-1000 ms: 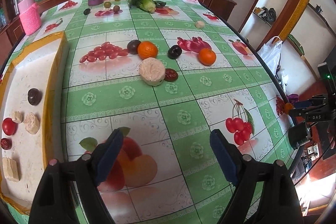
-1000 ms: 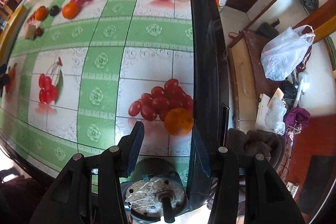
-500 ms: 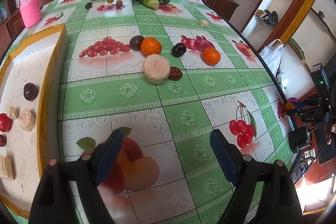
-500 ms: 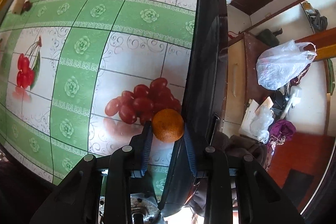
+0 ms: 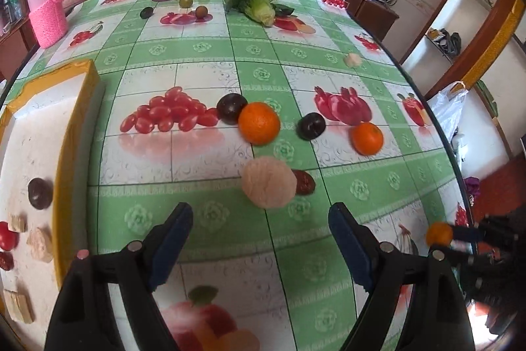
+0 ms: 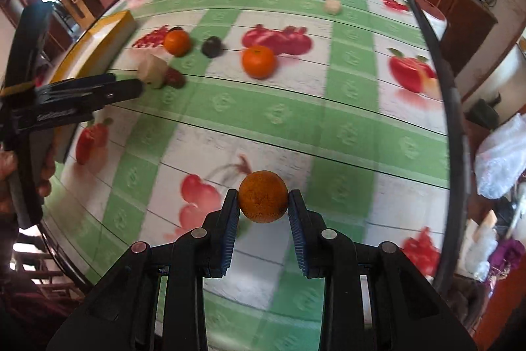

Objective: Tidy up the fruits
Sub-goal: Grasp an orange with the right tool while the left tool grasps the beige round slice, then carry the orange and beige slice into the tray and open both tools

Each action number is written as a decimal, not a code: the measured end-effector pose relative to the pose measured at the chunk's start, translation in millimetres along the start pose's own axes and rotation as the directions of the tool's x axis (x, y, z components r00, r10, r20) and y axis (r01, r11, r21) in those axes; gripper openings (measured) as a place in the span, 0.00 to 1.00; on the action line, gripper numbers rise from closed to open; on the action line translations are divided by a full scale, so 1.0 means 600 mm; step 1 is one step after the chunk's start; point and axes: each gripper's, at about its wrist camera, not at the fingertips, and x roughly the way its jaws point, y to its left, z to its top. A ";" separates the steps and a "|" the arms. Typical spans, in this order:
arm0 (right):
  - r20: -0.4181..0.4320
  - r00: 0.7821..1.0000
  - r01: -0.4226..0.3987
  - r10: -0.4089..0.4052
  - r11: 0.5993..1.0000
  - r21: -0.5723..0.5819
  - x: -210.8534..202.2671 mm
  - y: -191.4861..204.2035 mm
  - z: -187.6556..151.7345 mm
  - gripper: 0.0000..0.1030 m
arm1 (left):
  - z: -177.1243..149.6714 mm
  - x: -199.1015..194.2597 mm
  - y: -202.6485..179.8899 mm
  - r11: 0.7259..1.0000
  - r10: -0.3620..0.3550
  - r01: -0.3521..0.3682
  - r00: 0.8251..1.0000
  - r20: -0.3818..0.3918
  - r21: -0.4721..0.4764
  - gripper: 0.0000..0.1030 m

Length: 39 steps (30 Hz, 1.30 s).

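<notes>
While the fruit lies loose on the cloth, notes by label:

Right gripper point(image 6: 263, 203): pads clamped on a small orange point(image 6: 262, 201), held clear above the table.
Left gripper point(image 5: 259, 239): jaws wide apart, nothing between.
Tray point(image 5: 74, 134): yellow-rimmed, far left of the held orange; left gripper is nearer it (some fruit and biscuits already inside).
Held fruit: round, no long axis.
Surface: glossy green fruit-print tablecloth point(image 5: 197, 206).
Room: wooden cabinets, shelves.

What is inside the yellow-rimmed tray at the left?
The yellow-rimmed tray holds a dark plum, red fruits at the picture's edge, and pale tan blocks. Its near end runs out of frame, so anything there is unseen.
</notes>
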 end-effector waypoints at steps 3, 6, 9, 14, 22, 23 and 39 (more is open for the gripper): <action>0.006 1.000 -0.012 0.012 1.000 -0.007 0.023 0.008 -0.001 0.29 | 0.007 0.018 0.002 0.999 0.004 -0.004 1.000 -0.010 -0.031 0.81; 0.013 0.999 -0.045 0.045 0.999 0.013 0.032 0.009 -0.004 0.29 | 0.010 0.031 0.000 1.000 0.014 -0.014 1.000 0.002 -0.019 0.55; 0.026 0.998 -0.056 0.056 0.998 0.021 0.032 0.010 -0.005 0.29 | 0.012 0.031 -0.001 1.000 0.004 -0.004 1.000 0.004 -0.004 0.38; 0.044 0.997 -0.063 0.061 0.997 0.035 0.031 0.010 -0.006 0.29 | 0.003 0.018 0.011 0.999 -0.028 0.028 1.000 -0.002 -0.042 0.38; 0.088 0.994 -0.068 0.063 0.996 0.055 0.027 0.013 -0.010 0.29 | -0.042 -0.043 0.005 0.998 -0.054 0.054 0.998 0.013 -0.023 0.38; 0.092 0.994 -0.066 0.062 0.997 0.050 0.026 0.016 -0.011 0.29 | -0.048 -0.052 0.004 0.998 -0.058 0.058 0.998 0.018 -0.022 0.38; 0.134 0.983 -0.120 0.124 0.992 -0.036 0.014 0.116 0.025 0.29 | -0.109 -0.174 0.065 0.993 -0.071 0.082 0.989 0.128 -0.084 0.37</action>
